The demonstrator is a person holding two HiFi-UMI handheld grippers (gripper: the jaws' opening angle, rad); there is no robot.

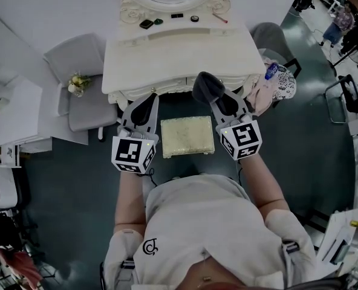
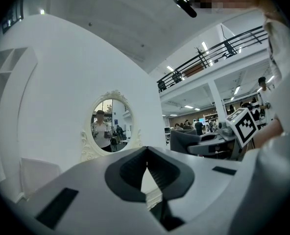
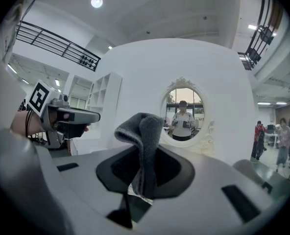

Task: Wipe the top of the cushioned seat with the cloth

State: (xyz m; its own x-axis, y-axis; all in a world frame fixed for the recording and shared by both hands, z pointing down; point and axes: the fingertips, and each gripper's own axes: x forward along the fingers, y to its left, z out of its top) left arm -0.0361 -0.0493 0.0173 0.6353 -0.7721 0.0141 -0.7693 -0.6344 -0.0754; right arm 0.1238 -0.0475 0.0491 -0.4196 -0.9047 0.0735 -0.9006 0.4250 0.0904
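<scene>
We hold both tools out in front of us, one on each side of the cushioned seat [image 1: 187, 136]. It is a square stool with a pale yellow top, standing on the dark floor just in front of the white surface [image 1: 179, 56]. The right tool [image 1: 218, 98] is clenched on the grey cloth [image 3: 145, 131]. In the right gripper view a thick fold of it stands up from between the jaws and flops over at the top. From the head view the cloth sits past the far right corner of the seat, against the front edge of the surface, and it does not lie on the cushion (how high above it we cannot tell). The left tool [image 2: 146, 166] is clenched on nothing. Its own view shows the two tips pressed together with only a narrow gap lower down, through which a pale patch shows. Both tools point towards the oval mirror [image 3: 184, 114] in its ornate white frame at the back of the surface. To our left, a grey chair [image 1: 85, 101] stands beside the surface, with a small bunch of flowers [image 1: 77, 83] on its seat.
</scene>
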